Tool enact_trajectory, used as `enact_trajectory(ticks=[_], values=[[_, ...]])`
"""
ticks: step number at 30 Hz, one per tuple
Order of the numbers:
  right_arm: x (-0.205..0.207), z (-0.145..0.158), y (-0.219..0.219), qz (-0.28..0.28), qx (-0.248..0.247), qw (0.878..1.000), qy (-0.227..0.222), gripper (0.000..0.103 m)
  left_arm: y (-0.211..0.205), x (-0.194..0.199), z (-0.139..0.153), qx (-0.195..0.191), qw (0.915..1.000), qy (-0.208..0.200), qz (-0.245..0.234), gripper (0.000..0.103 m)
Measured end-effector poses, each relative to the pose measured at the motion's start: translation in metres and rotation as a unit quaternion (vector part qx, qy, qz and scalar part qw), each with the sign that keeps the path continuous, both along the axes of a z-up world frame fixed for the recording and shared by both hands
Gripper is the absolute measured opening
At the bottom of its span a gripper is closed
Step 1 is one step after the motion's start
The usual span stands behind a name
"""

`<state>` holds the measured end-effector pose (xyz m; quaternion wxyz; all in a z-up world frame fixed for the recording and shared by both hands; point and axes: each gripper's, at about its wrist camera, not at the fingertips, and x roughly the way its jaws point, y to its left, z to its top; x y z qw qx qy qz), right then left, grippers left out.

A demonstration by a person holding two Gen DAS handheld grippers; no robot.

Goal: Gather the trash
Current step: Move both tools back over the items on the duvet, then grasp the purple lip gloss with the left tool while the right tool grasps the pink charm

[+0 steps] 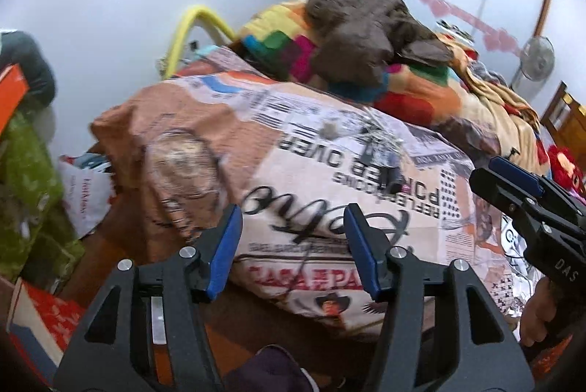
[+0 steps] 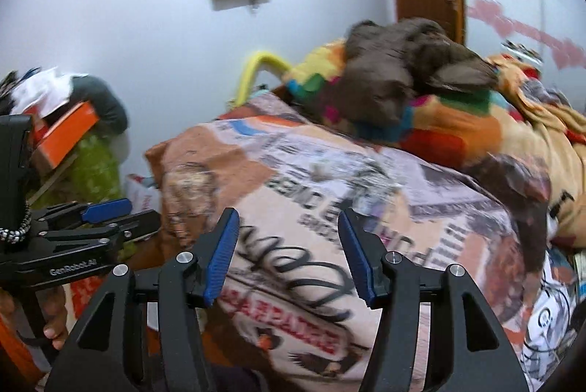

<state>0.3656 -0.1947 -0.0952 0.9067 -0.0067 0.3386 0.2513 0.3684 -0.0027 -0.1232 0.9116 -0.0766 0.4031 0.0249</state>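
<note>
Here both claws [image 1: 293, 249] [image 2: 289, 254] gape, seemingly empty, over bed [image 1: 329, 172].

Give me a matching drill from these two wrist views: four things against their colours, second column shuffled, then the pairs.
Things:
1. gripper pads
2. bent tube at the bed's far end
3. crumpled garment on top of the bed
4. box on the side pile

Colours:
A. brown
B. orange
C. blue
D. yellow

Pairs: 1-C, 2-D, 3-A, 4-B

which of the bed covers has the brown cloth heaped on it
The multicoloured patchwork blanket, farther back on the bed, carries the brown cloth; the newspaper-print cover in front has none.
</note>
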Motion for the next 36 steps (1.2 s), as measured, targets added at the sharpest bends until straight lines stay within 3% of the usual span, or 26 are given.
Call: enact_trajectory(ticks=[12,25,32,34,36], values=[[0.063,-0.073,-0.058,-0.073,-0.027,0.994,0.083,0.052,-0.052,0.086,-0.061,-0.031,0.9954,0.066,-0.063,0.057],[0.112,-0.133,-0.041,-0.051,-0.040,0.987,0.149,0.052,-0.070,0.130,-0.119,-0.019,0.9904,0.099,-0.094,0.057],[0.121,-0.148,-0.024,-0.032,-0.084,0.987,0.134,0.052,-0.065,0.136,-0.138,-0.033,0.9897,0.105,-0.092,0.056],[0.119,-0.149,-0.022,-0.030,-0.091,0.988,0.124,0.045,-0.065,0.137,-0.138,-0.030,0.9899,0.102,-0.093,0.056],[0.117,-0.151,-0.017,-0.033,-0.113,0.988,0.102,0.030,-0.066,0.139,-0.137,-0.035,0.9901,0.099,-0.094,0.056]])
